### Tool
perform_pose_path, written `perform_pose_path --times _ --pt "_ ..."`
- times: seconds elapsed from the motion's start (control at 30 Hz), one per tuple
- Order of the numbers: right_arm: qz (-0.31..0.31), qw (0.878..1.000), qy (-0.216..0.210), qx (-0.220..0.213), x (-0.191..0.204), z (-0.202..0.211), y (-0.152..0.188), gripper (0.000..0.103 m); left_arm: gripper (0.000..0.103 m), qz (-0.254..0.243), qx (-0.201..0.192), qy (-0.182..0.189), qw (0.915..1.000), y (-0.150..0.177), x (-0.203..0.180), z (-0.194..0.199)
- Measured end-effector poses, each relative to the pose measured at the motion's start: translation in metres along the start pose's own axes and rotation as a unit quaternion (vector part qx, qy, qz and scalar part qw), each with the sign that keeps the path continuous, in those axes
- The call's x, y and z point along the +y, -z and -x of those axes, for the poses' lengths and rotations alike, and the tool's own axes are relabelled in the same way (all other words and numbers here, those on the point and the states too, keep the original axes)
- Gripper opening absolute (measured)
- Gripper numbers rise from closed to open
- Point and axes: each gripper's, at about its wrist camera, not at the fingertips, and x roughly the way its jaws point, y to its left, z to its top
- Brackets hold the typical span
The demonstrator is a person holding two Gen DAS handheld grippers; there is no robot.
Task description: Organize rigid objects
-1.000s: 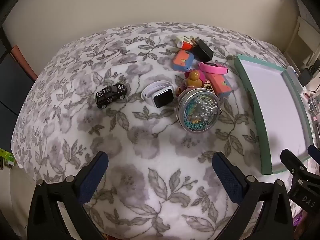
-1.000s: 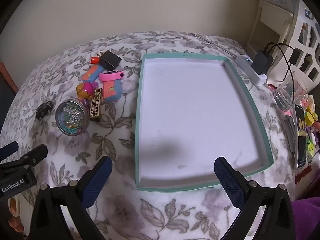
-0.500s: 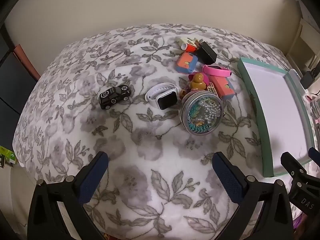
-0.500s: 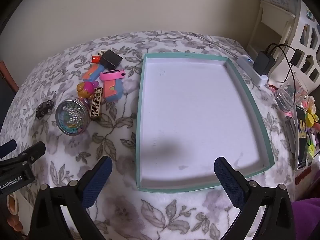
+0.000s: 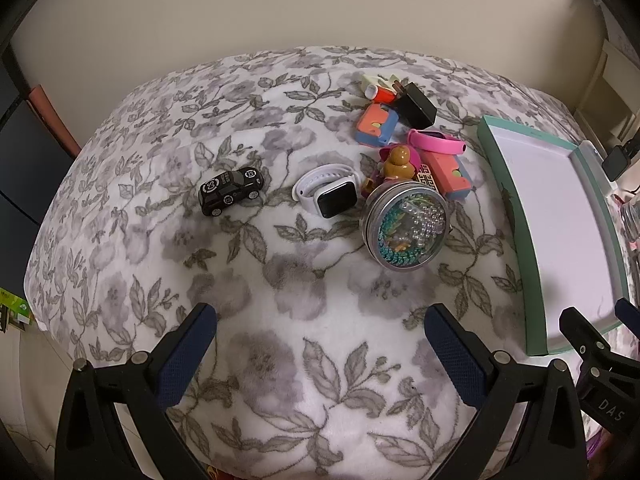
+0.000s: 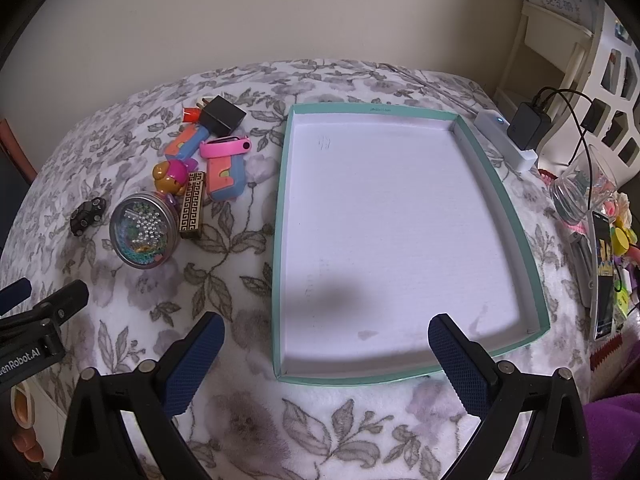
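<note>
On the floral blanket lie a black toy car (image 5: 231, 191), a white smartwatch (image 5: 328, 193), a round tin of beads (image 5: 405, 225) (image 6: 144, 236), a small doll figure (image 5: 397, 164), a pink band (image 5: 436, 142), coral-and-blue cases (image 5: 375, 124) and a black plug (image 5: 418, 106). A gold patterned box (image 6: 193, 205) sits beside the tin. The teal tray (image 6: 283, 264) with a white floor holds nothing. My left gripper (image 5: 320, 336) hangs open, short of the cluster. My right gripper (image 6: 326, 340) is open over the tray's near end.
A white power strip with a black charger (image 6: 524, 126) lies past the tray's far right corner. A glass jar (image 6: 580, 192) and assorted clutter (image 6: 604, 264) crowd the right edge. A cream wall stands behind. The blanket drops off at the left.
The left gripper has drifted back a little, so the objects look slightly farther and shifted right. The right view has barely shifted. Nothing was gripped.
</note>
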Motion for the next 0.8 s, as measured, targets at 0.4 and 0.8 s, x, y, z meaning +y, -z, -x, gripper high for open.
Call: perform_pose_path --times 0.4,0.8 --pt "0.0 1.0 0.002 0.003 -0.0006 -0.0005 -0.0006 0.103 0.103 0.002 0.002 0.0 1.0 0.0012 0.0005 -0.0012" --pt "0.0 1.0 0.002 0.003 0.0 -0.0006 -0.0004 0.103 0.103 0.002 0.002 0.001 1.0 0.0009 0.0005 -0.0012"
